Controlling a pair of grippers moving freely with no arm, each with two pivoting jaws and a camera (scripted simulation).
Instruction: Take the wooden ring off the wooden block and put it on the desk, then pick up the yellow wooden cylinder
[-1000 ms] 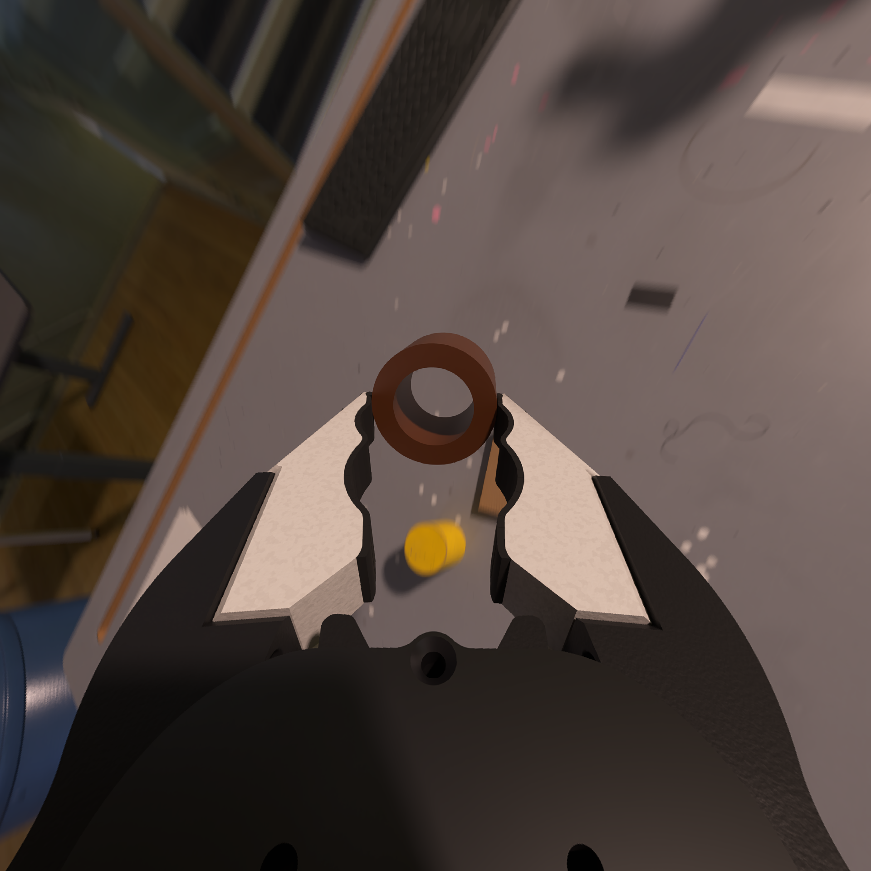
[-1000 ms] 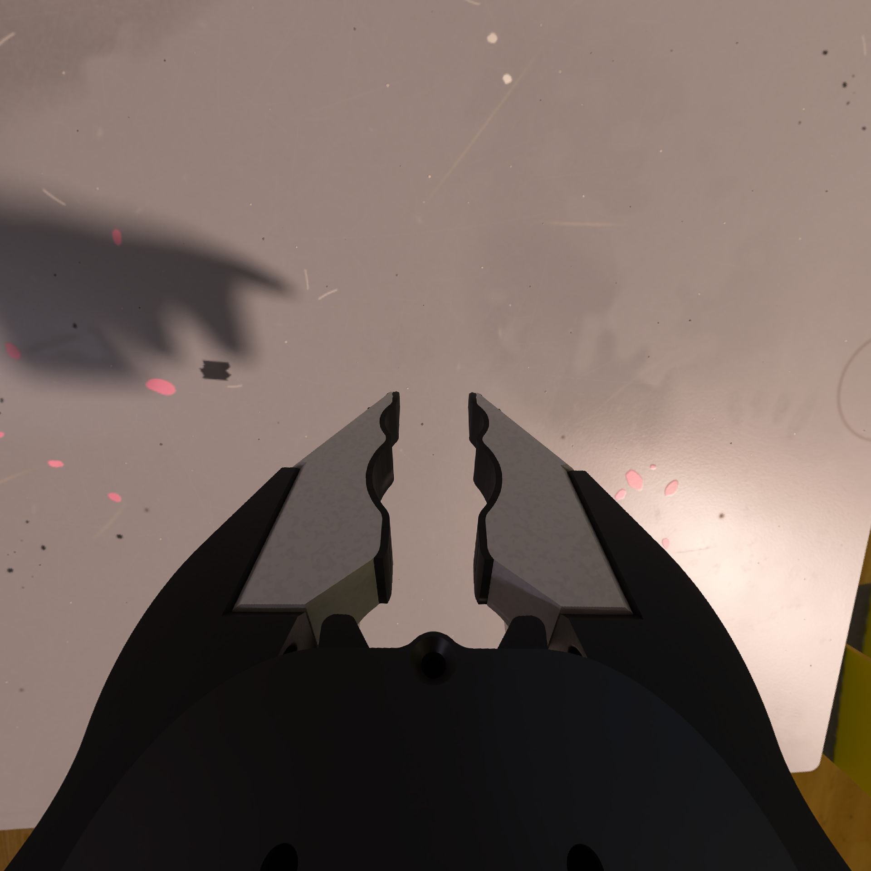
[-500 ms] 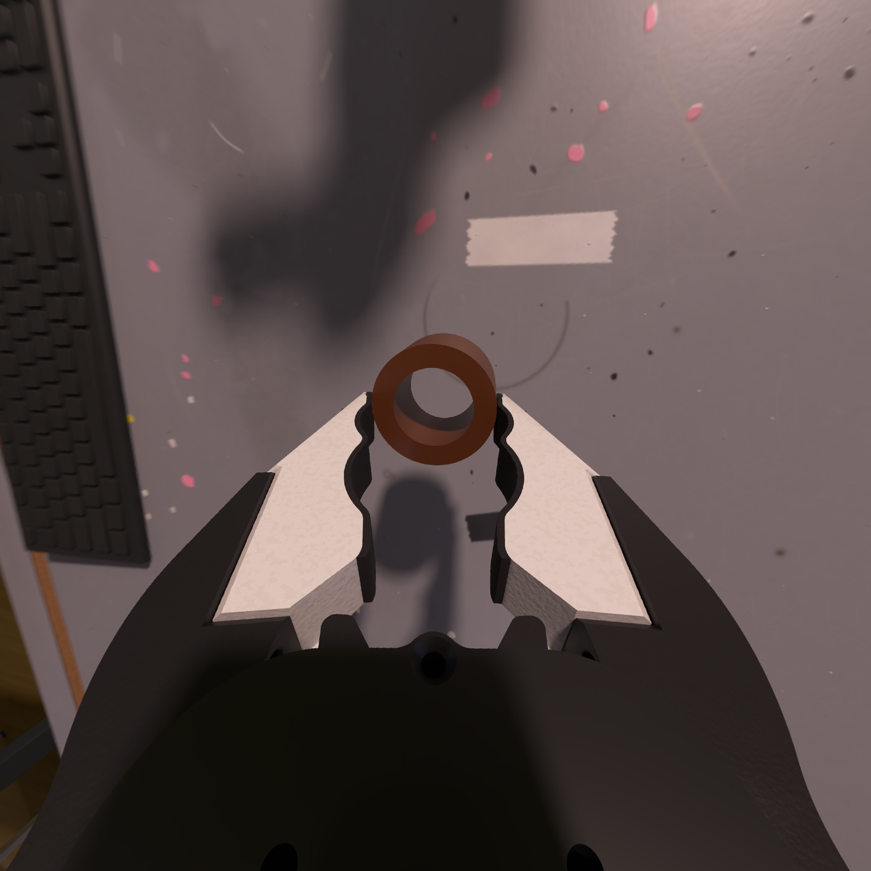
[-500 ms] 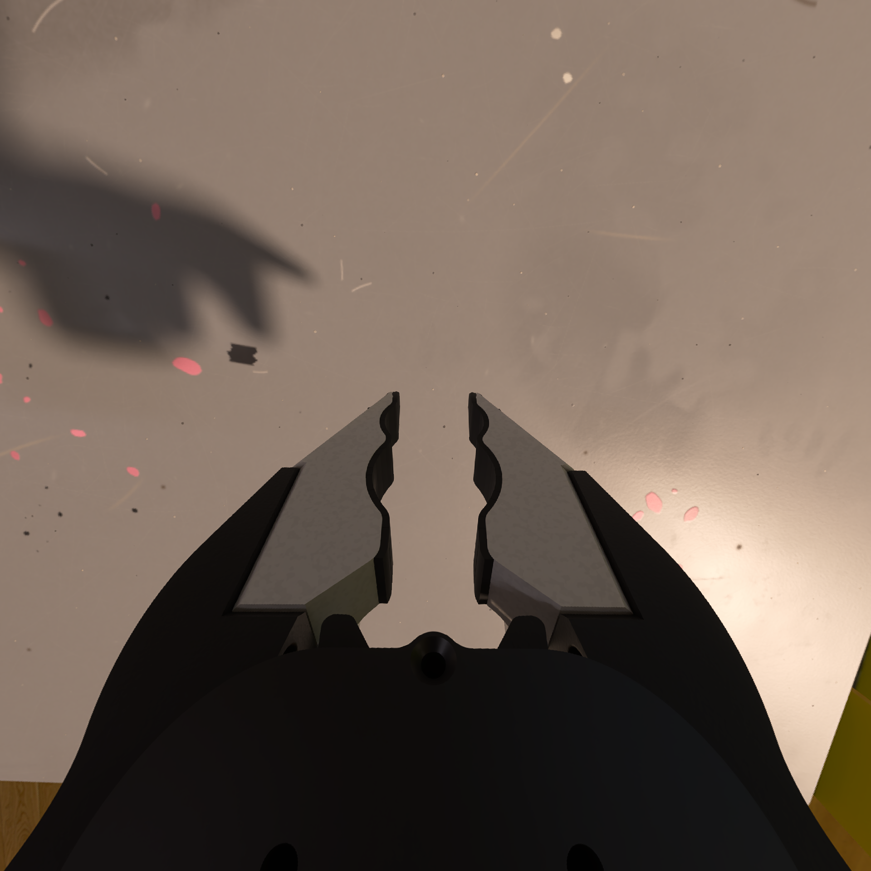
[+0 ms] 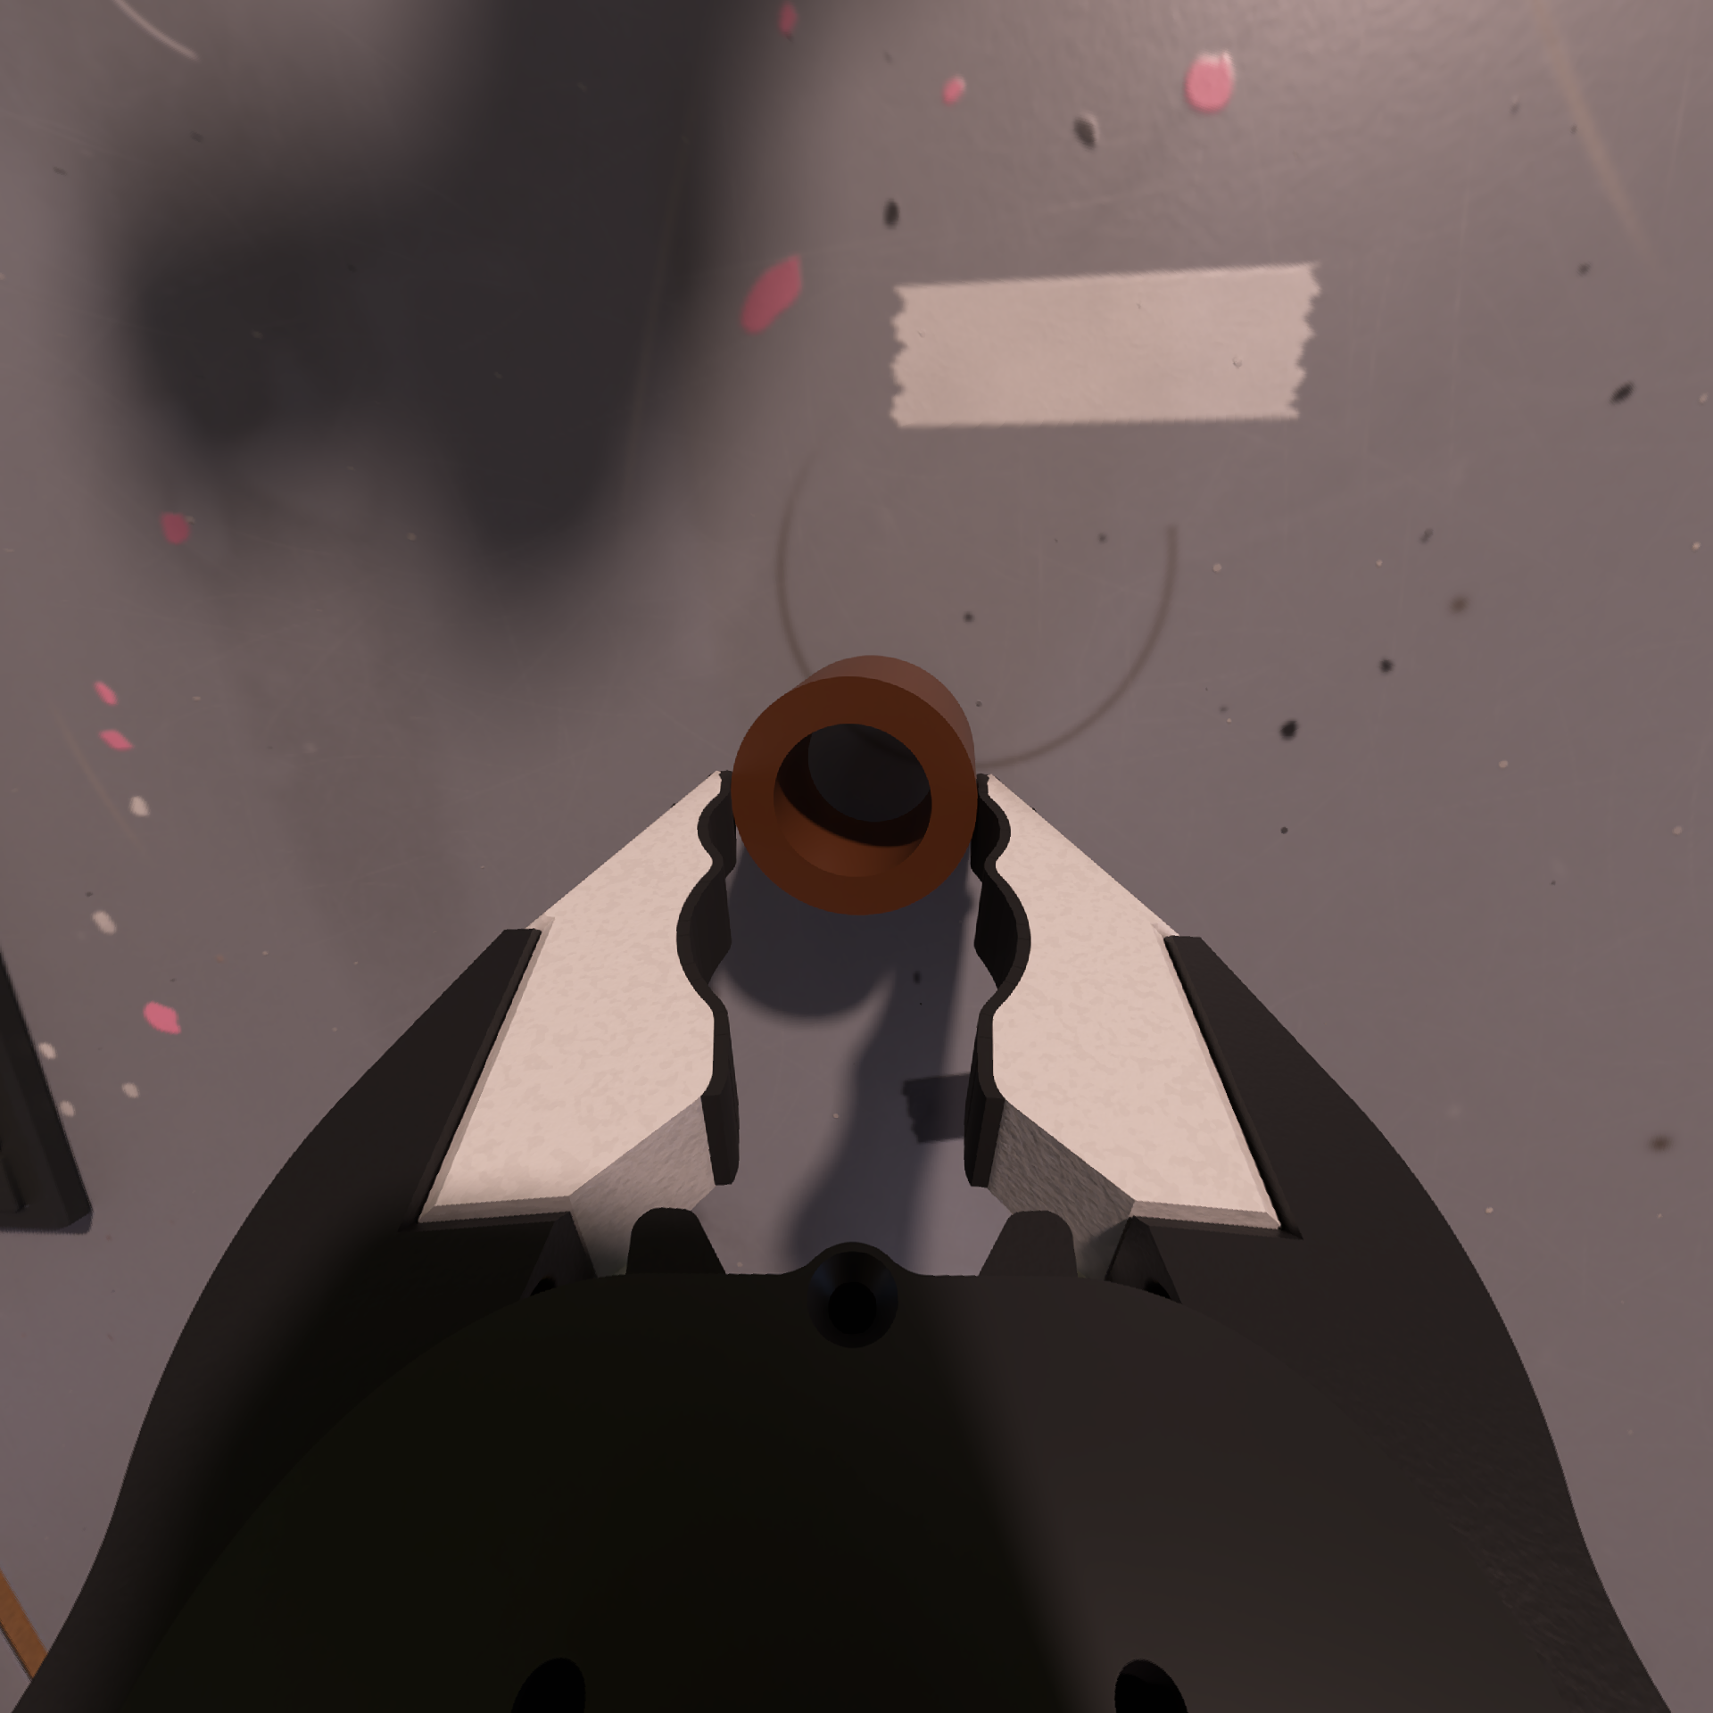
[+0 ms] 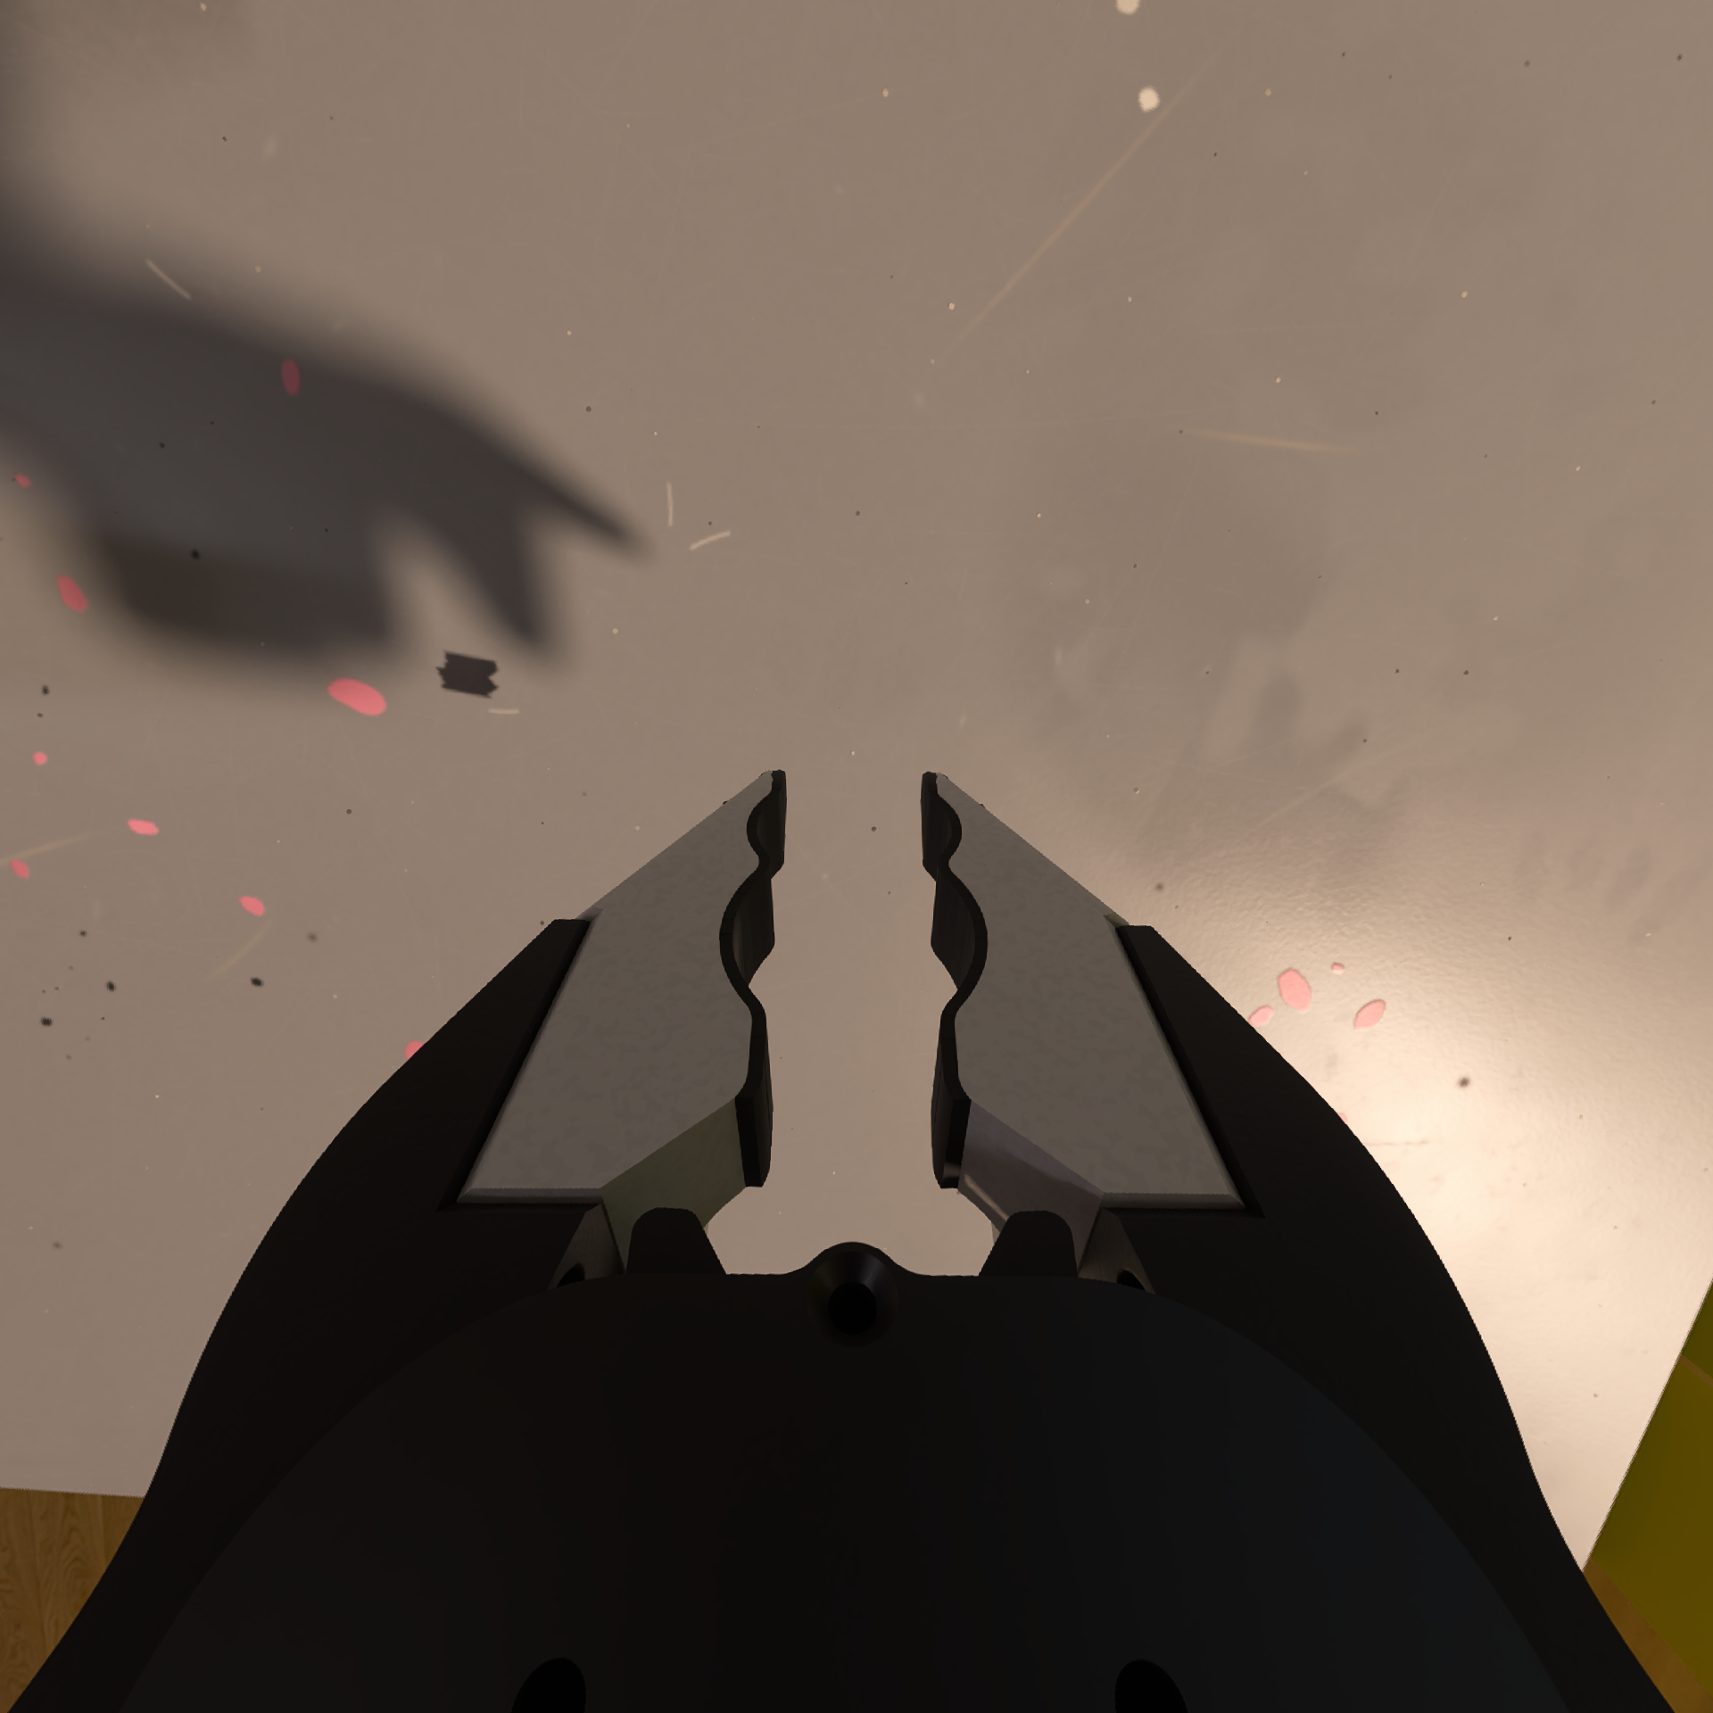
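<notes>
Grey speckled surface (image 5: 1390,834) below; left gripper (image 5: 853,788) jaws clamp wooden ring (image 5: 855,788) low for set-down; right gripper (image 6: 853,788) jaws parted, empty.

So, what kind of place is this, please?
Probably a well-used work desk indoors: a grey top with pink paint specks, a strip of masking tape and a dark keyboard edge; wooden floor shows beyond.

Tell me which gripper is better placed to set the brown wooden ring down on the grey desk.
Left. The left gripper is shut on the brown wooden ring right above the grey desk, with the ring's shadow just beneath. The right gripper is open, holds nothing, and the ring is outside its view.
</notes>
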